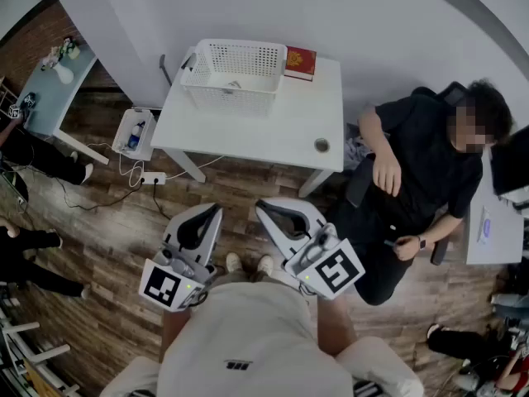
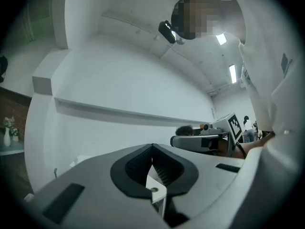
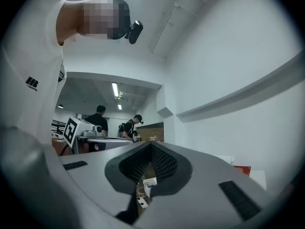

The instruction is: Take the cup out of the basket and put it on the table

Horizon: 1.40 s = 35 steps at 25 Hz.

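Both clenched on nothing, left gripper (image 1: 213, 212) and right gripper (image 1: 264, 208) hover by the body, likely pre-start; white basket (image 1: 223, 96) sits at the table's (image 1: 273, 131) back-left corner.

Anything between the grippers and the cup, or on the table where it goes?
The near wall of the basket screens the cup. Only floor separates the table from the left gripper and right gripper. The table's front is bare but for a small round thing near its right corner.

The basket (image 1: 231, 73) stands on the table (image 1: 264, 131), at its far left. A book (image 1: 300, 63) lies just right of it.
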Available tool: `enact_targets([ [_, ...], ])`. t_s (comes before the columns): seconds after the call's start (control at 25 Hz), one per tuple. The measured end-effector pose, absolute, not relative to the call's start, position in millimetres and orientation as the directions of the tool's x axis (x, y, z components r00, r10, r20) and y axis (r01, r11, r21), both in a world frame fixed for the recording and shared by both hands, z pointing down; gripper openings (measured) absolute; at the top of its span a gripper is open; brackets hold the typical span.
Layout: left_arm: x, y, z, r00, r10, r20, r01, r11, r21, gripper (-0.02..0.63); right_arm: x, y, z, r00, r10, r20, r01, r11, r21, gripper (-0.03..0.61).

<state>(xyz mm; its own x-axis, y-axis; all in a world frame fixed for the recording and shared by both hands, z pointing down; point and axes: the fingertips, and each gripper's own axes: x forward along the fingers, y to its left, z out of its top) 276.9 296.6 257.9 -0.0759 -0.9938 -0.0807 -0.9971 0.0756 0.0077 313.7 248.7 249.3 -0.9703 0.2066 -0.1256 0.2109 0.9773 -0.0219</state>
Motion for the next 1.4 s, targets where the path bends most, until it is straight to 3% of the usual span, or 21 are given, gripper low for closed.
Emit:
enact_targets([
  [0.44, 263.7, 292.8, 261.2, -0.082, -0.993, -0.083, -0.996, 0.083, -0.009, 0.009, 300.3, 240.0, 249.0, -0.968, 0.21, -0.14, 0.218, 0.975, -0.038, 0.014],
  [1.4, 108.1, 283.0, 275.4, 0.006, -0.995, -0.101, -0.999, -0.011, 0.051, 0.009, 156.0, 234.0, 262.8, -0.993, 0.108, -0.057, 0.108, 0.994, -0.005, 0.015],
])
